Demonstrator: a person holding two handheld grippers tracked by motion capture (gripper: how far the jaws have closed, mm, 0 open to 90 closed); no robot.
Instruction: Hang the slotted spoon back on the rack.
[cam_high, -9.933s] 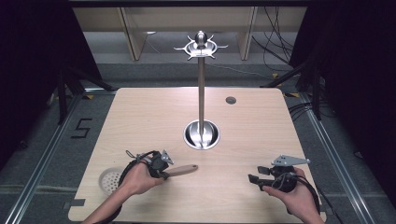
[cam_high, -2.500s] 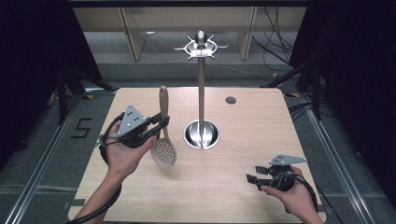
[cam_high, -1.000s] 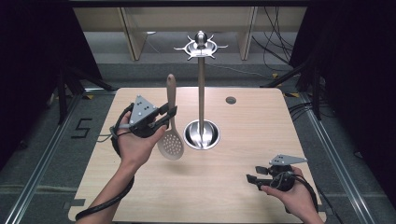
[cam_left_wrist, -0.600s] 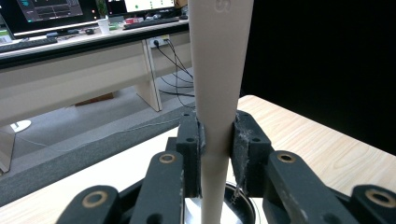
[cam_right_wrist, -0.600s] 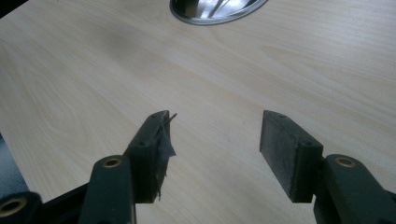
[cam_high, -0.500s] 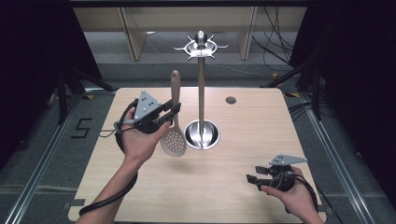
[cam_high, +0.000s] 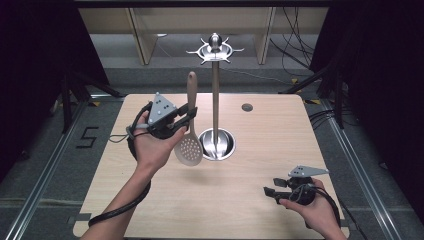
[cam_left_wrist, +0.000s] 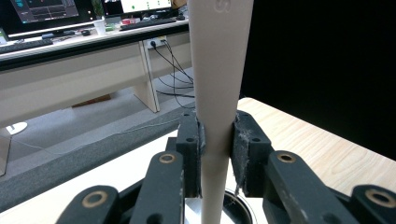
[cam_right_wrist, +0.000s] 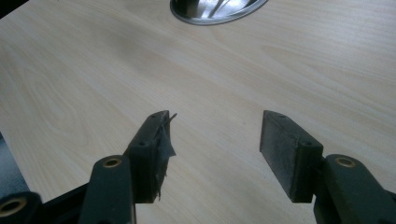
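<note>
Skimmer (cam_high: 190, 127) carried nearer stand (cam_high: 215, 100), left hand-held gripper (cam_high: 189, 114) clamping handle

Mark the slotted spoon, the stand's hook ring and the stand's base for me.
slotted spoon (cam_high: 189, 150), high view, perforated bowl.
hook ring (cam_high: 215, 49), high view, top disc of the stand.
stand base (cam_high: 224, 142), high view, round metal foot.

High cam looks fwd/down over table (cam_high: 150, 210); gripper cams sit close, both sharing stand base (cam_right_wrist: 215, 11).
</note>
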